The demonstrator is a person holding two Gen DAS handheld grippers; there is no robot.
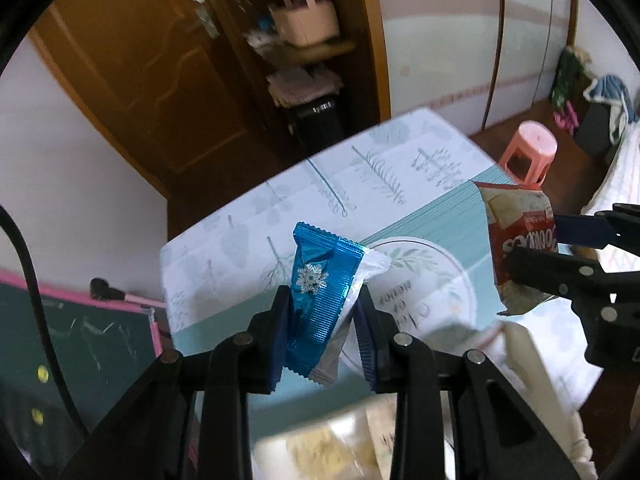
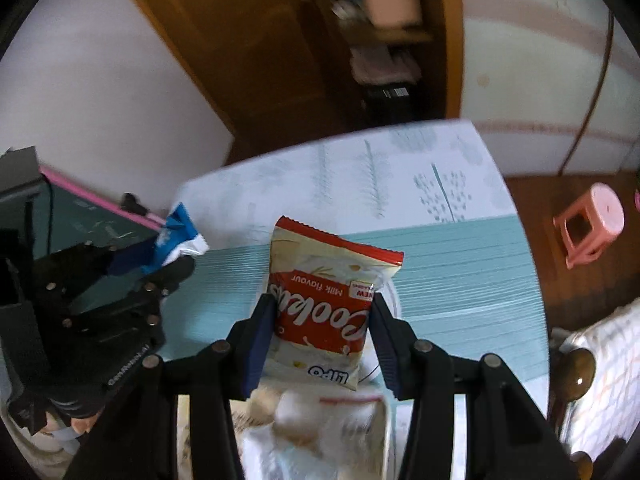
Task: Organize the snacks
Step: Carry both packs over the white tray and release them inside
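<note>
My left gripper (image 1: 322,312) is shut on a blue foil snack packet (image 1: 320,296) with a snowflake, held upright above the table (image 1: 400,168). It also shows in the right wrist view (image 2: 160,256) at the left, with the blue packet (image 2: 176,236) in it. My right gripper (image 2: 322,320) is shut on a red and white cookie packet (image 2: 328,304), held above the table (image 2: 460,272). In the left wrist view the right gripper (image 1: 560,248) holds the cookie packet (image 1: 516,236) at the right.
A blurred container with pale snacks (image 2: 320,420) lies just below the grippers. A pink stool (image 1: 528,152) stands on the floor beyond the table. A dark board with a pink edge (image 1: 80,320) is at the left. A wooden door (image 1: 160,80) is behind.
</note>
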